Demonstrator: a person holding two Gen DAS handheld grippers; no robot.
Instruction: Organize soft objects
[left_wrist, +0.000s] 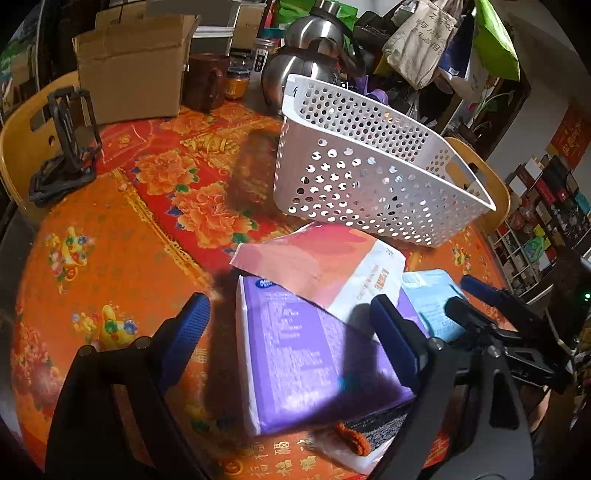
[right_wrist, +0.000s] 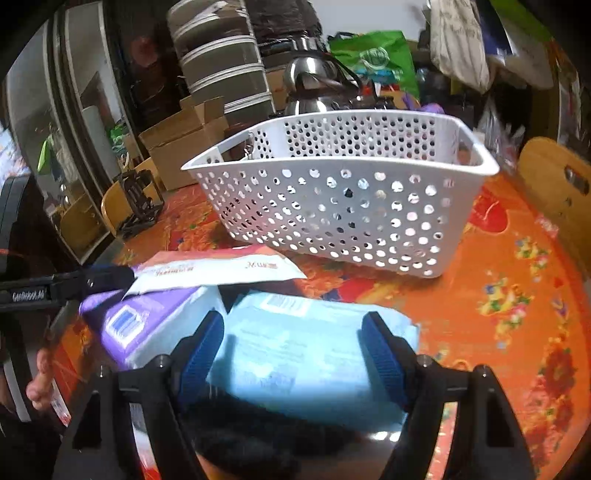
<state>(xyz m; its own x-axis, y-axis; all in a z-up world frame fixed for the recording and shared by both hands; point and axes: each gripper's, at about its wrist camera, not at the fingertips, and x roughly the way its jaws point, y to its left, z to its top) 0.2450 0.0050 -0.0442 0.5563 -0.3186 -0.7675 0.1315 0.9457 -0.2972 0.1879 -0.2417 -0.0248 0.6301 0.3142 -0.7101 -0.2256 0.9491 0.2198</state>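
Blue tissue pack (right_wrist: 314, 354), soft and light, sits between the open right claw (right_wrist: 295, 354); squeeze its midsection. Left claw (left_wrist: 291, 332) gapes astride the purple pack (left_wrist: 310, 354).

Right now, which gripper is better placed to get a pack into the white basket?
Right. The right gripper already straddles the light blue pack, facing the basket. The left gripper, open over the purple pack, has the pink pack overlapping it.
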